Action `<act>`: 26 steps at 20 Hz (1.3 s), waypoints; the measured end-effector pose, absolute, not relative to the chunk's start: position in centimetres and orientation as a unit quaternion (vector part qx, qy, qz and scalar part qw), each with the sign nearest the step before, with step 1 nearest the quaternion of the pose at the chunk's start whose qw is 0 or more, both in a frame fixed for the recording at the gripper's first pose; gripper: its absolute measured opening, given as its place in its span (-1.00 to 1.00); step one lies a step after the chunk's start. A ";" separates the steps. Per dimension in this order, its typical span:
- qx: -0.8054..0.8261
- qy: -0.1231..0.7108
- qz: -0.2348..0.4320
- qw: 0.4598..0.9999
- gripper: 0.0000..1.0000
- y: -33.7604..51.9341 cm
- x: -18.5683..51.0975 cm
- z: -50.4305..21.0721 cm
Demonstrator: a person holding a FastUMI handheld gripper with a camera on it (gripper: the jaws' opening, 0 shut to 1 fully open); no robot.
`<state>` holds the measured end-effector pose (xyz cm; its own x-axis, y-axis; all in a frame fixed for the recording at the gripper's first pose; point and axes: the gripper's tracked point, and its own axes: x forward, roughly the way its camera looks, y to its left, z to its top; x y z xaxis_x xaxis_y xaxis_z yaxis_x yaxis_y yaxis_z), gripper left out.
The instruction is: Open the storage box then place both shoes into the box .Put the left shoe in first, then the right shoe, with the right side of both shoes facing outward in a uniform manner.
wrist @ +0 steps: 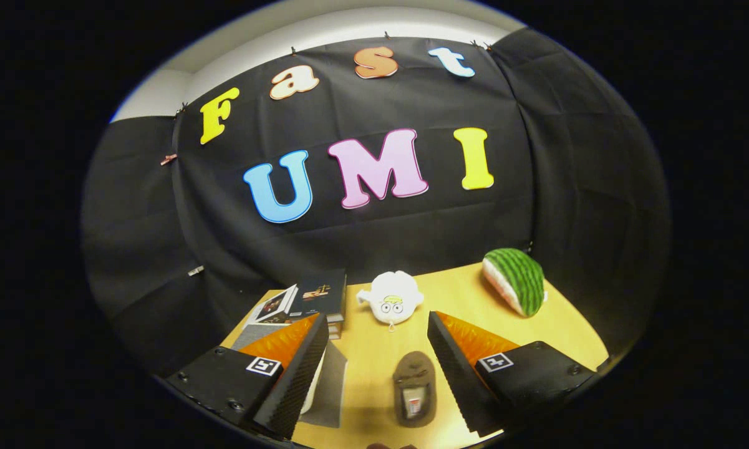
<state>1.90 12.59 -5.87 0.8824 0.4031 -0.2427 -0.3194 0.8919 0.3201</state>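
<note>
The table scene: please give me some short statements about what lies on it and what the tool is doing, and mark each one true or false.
1. The tool is open, and its fingers press on nothing. True.
2. A shoe lies on the table between the fingers. True.
3. The watermelon toy is held in the tool. False: it lies on the table well beyond the fingers, near the black cloth wall.
4. A white plush toy with glasses sits beyond the shoe. True.
5. The books lie on top of the watermelon toy. False: they are apart from it, on the other side of the plush toy.
</note>
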 end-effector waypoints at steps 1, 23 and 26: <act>0.145 0.164 0.199 0.955 0.97 13.4 1.7 -6.3; 0.310 0.461 0.312 0.771 0.96 25.9 -5.4 -21.6; 0.324 0.484 0.302 0.755 0.92 26.4 -5.2 -23.0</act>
<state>-5.19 26.39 -22.96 0.3495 0.7688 -0.5356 -0.1416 0.6084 0.7809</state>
